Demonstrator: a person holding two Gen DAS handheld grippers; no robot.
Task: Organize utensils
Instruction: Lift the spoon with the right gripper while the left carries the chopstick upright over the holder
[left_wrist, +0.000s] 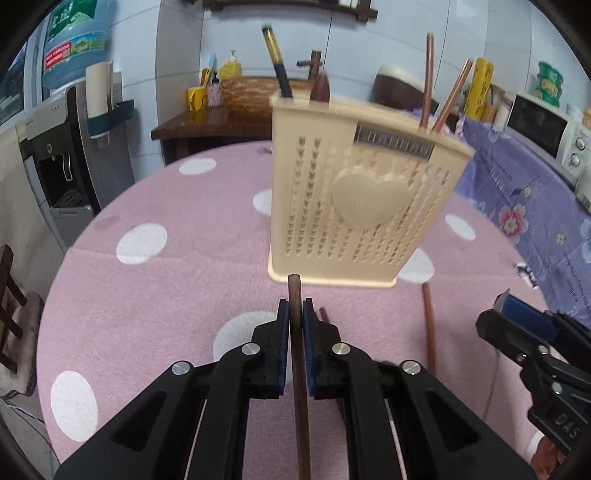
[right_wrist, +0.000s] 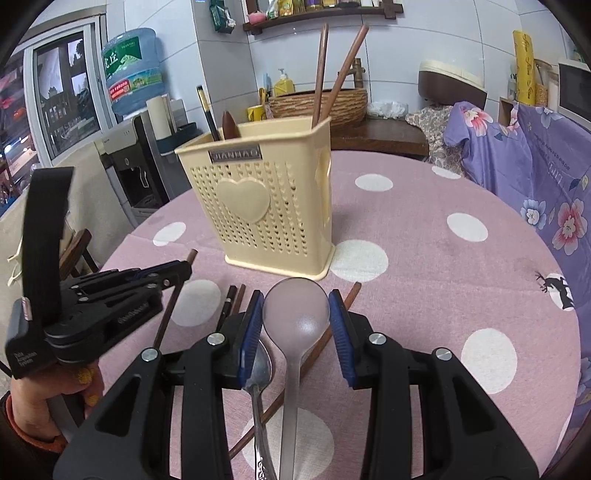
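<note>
A cream plastic utensil holder with a heart on its front stands on the pink dotted table; it also shows in the right wrist view. It holds two brown chopsticks, a black chopstick and a dark spoon handle. My left gripper is shut on a dark brown chopstick, just before the holder. My right gripper is open, with the bowl of a translucent spoon lying between its fingers. A metal spoon and loose chopsticks lie beneath.
A loose chopstick lies on the table right of the left gripper. A purple flowered cloth covers furniture at the right. A water dispenser stands at the far left. A wooden counter with a basket is behind the table.
</note>
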